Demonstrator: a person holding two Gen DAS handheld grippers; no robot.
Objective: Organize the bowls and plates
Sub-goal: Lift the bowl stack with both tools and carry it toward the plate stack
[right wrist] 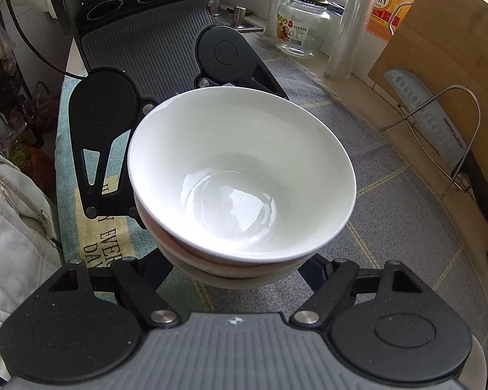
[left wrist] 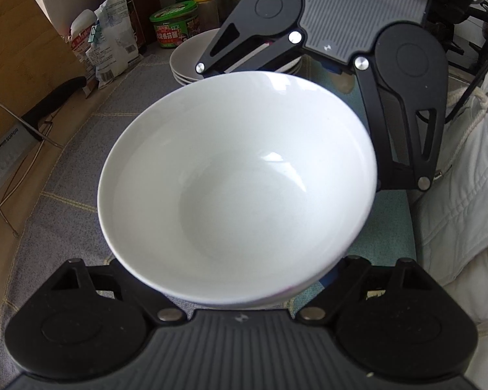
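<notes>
white bowls (right wrist: 240,175), stacked, mouths up, tilted

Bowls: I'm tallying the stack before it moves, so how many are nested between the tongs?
3, by the rims in the right wrist view: top bowl, a second rim under it, a third at the bottom. The left wrist view shows only the top one; more could hide inside.

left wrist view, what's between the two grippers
A stack of white bowls, held from opposite sides by the left gripper and the right gripper. The right wrist view shows the stacked rims best.
</notes>
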